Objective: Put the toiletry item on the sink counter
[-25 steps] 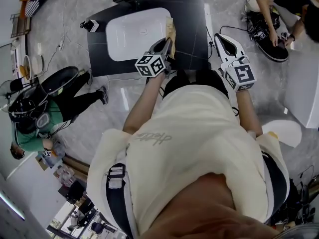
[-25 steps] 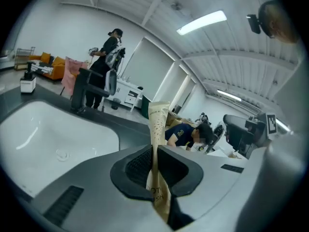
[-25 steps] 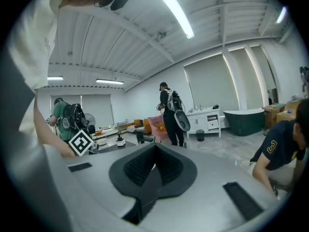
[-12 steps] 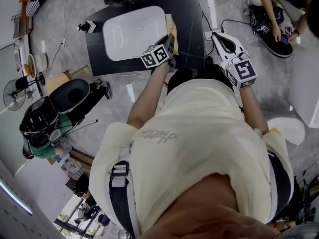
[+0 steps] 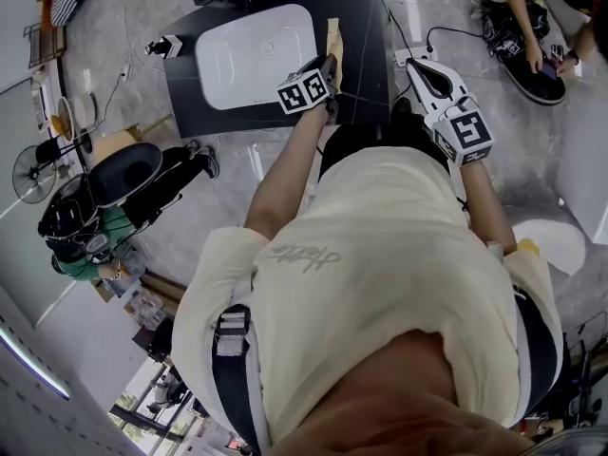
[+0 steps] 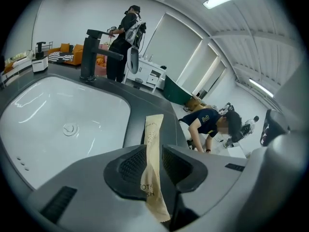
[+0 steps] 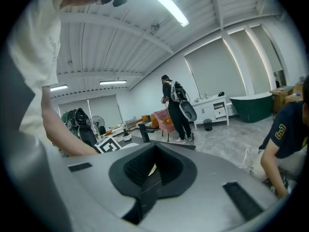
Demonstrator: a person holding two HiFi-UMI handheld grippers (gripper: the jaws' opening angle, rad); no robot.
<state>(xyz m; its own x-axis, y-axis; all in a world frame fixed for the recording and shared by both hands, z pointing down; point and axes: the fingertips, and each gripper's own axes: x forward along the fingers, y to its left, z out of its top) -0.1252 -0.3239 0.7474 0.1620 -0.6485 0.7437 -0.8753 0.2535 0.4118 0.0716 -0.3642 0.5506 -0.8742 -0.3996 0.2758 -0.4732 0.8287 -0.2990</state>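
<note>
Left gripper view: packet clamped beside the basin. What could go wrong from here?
The paper packet, pinched in the left gripper, hangs over the narrow counter strip between basin and counter edge. Released slightly off, it might slide into the basin. The strip's outer edge is near too, so it could tip off toward the floor.

The head view looks steeply down from above the person's shoulders onto the dark surface (image 5: 366, 27) and its sink (image 5: 252, 50) at the frame's top, with the left gripper (image 5: 329, 66) and right gripper (image 5: 425, 69) well below the lens. The left gripper view sits low and close over that surface, facing along its jaws across the sink toward the faucet (image 6: 94, 52); it shares the sink and the clamped packet (image 6: 154, 139) with the head view. The right gripper view faces level across the room from beside the surface, sharing a distant standing person (image 7: 175, 108) with the left one.
</note>
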